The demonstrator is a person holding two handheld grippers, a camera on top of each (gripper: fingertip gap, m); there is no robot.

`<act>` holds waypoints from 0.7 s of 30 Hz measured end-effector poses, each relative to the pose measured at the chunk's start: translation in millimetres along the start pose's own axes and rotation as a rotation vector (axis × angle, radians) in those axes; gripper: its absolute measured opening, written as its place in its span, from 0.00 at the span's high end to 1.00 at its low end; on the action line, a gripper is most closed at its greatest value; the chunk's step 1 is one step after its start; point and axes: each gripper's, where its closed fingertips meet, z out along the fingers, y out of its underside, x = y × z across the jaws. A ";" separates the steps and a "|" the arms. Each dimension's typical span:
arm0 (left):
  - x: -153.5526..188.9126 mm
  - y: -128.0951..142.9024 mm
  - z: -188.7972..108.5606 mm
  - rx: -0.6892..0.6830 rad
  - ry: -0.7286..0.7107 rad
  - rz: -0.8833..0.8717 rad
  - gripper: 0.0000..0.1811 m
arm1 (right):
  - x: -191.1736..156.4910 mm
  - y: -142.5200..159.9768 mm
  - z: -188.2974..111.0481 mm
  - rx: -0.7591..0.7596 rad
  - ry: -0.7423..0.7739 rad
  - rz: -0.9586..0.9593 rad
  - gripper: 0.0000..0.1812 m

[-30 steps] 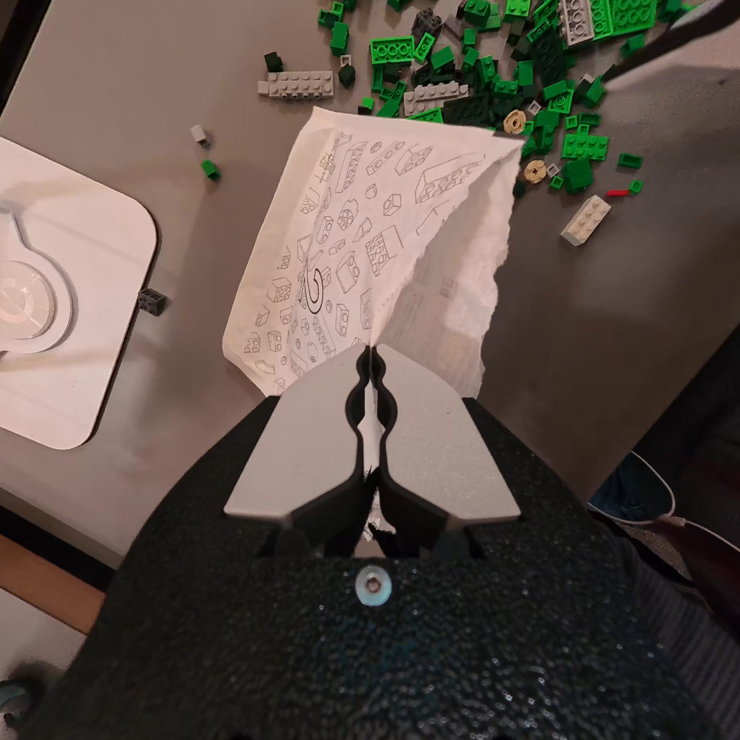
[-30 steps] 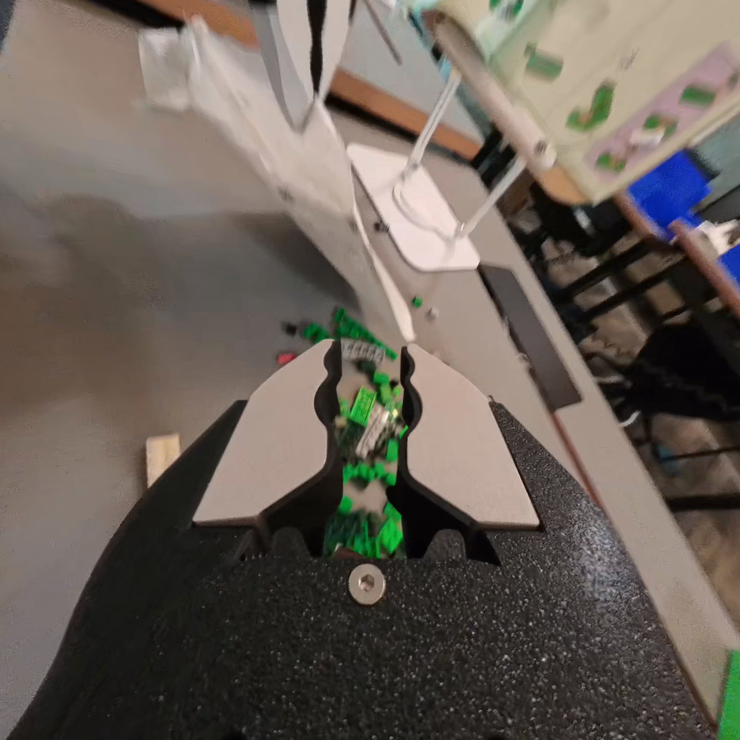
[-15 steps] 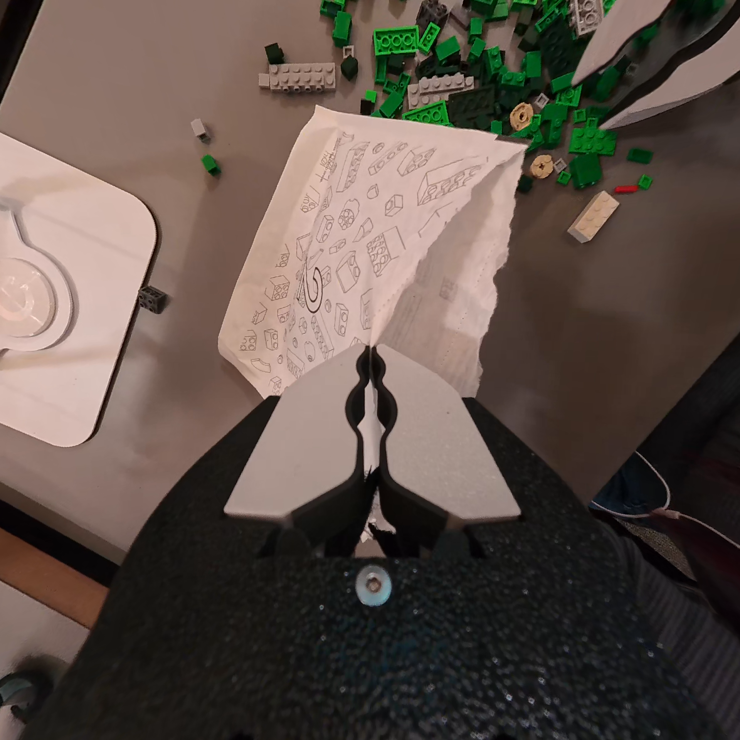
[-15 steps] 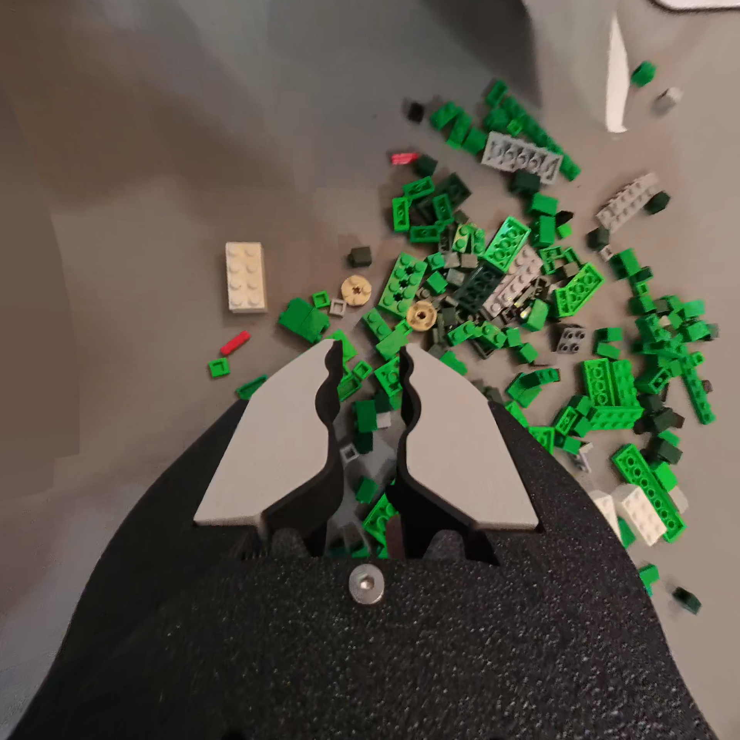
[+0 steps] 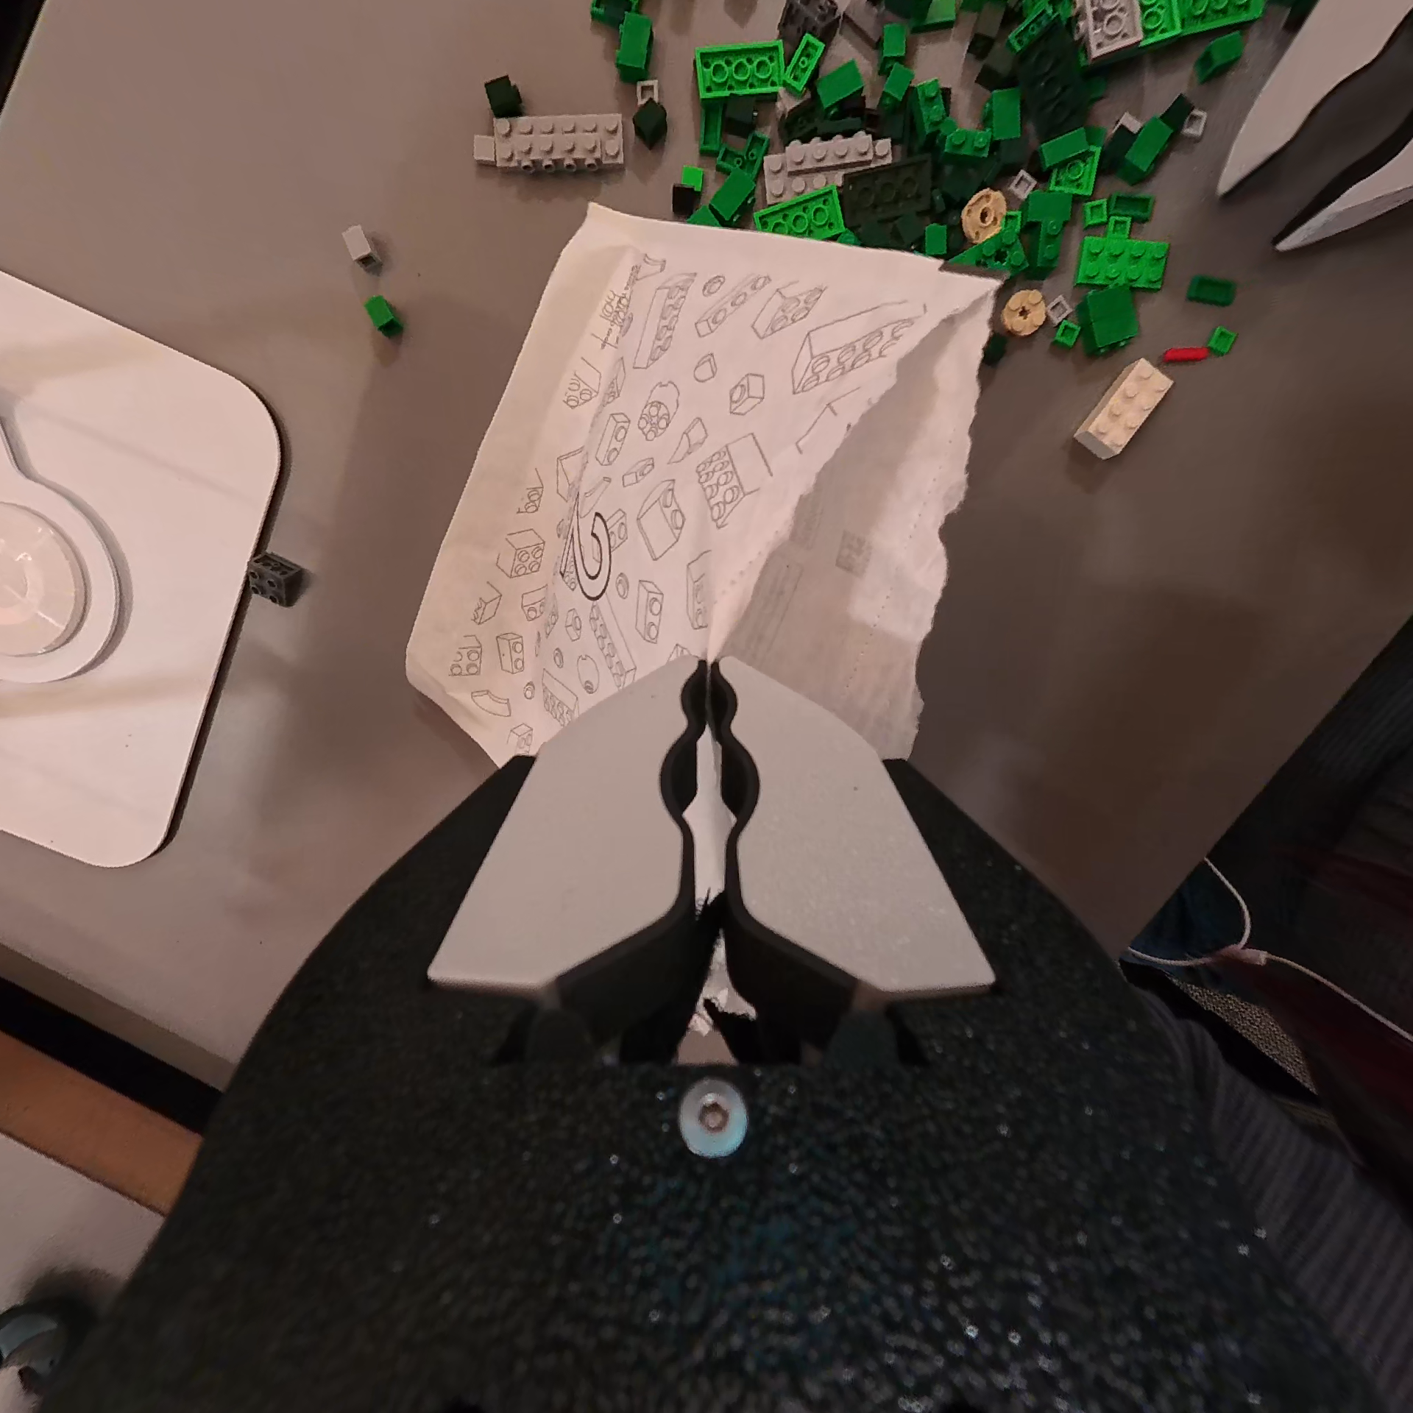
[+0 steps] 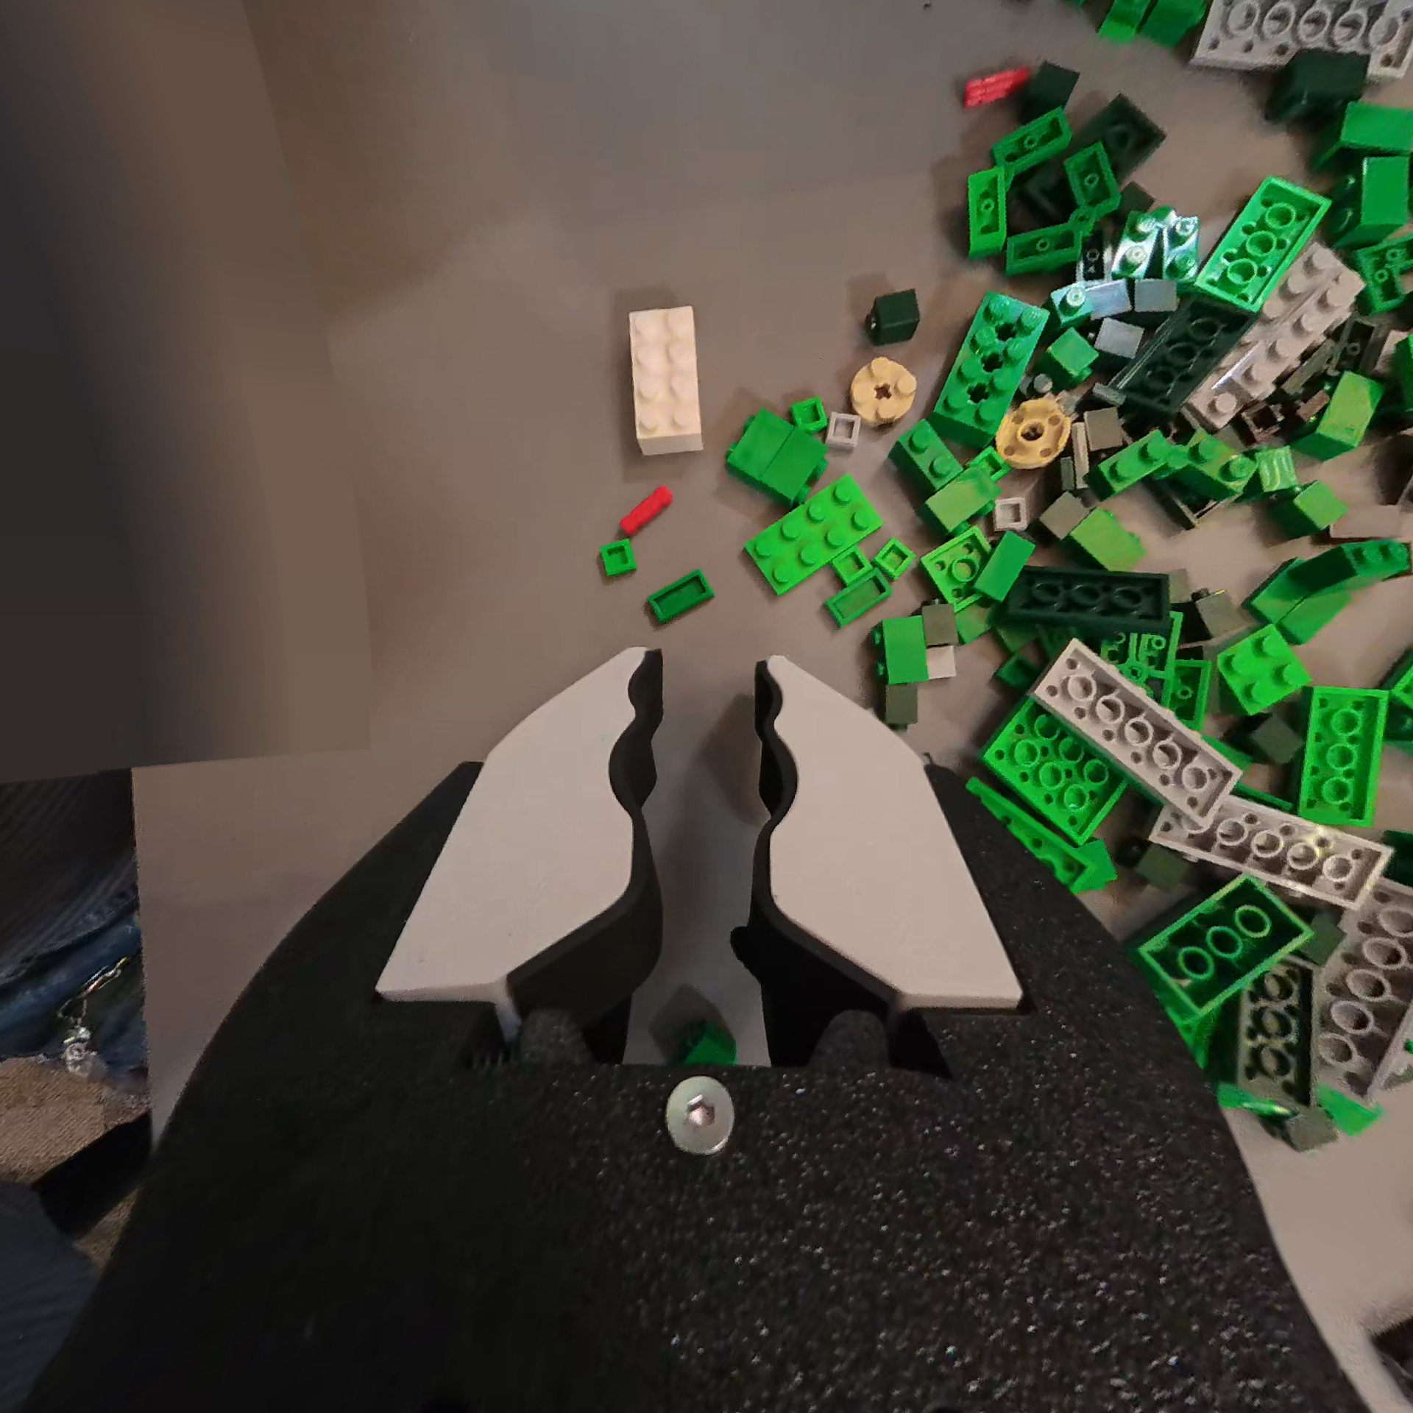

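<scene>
My left gripper [image 5: 707,667] is shut on a torn white paper bag [image 5: 688,474] printed with brick outlines and holds it above the grey table [image 5: 229,191], its open end toward a pile of green and grey bricks [image 5: 956,138]. My right gripper [image 6: 707,665] is open and empty over bare table, just left of the same pile of bricks [image 6: 1147,535]. Nearest to it are a small green tile [image 6: 680,596], a red pin [image 6: 644,509] and a white brick [image 6: 665,380]. The right gripper's fingers [image 5: 1300,130] show at the top right of the left wrist view.
A white stand base [image 5: 115,573] lies at the left, with a dark grey brick [image 5: 273,579] against its edge. A long grey brick [image 5: 554,145] and small loose pieces [image 5: 382,313] lie apart. The table edge [image 5: 1261,764] runs along the right; a person's leg [image 6: 69,956] is beyond it. Tip to tip, the grippers are about 30 centimeters apart. My right tips are roughly 4 centimeters from the red pin [image 6: 644,509]. Look for it in the left wrist view [image 5: 1190,350] too.
The right gripper tipped down from facing across the room to looking onto the table, then shifted left off the brick pile and closer to the table. The left gripper and bag barely moved.
</scene>
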 end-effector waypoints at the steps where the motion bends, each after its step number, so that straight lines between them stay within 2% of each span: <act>1: 0.3 -0.1 0.5 -0.002 0.001 0.001 1.00 | -1.4 1.9 -1.2 -0.006 -0.001 0.004 0.88; 4: 1.3 -0.2 1.3 -0.006 0.003 0.007 1.00 | 5.9 20.0 -18.9 -0.060 0.061 0.072 0.87; 8: 1.2 -0.6 1.3 -0.003 0.006 0.008 1.00 | 25.8 43.3 -63.8 -0.046 0.232 0.160 0.87; 11: 0.8 -0.7 2.2 -0.003 0.013 0.006 1.00 | 26.0 70.1 -85.4 -0.141 0.292 0.218 0.87; 15: 0.3 -0.5 3.0 -0.008 0.013 0.004 1.00 | 18.2 85.8 -82.6 -0.193 0.259 0.255 0.87; 21: 1.4 -0.8 4.6 -0.018 0.014 0.007 1.00 | 21.7 66.8 -53.8 -0.097 0.219 0.276 0.85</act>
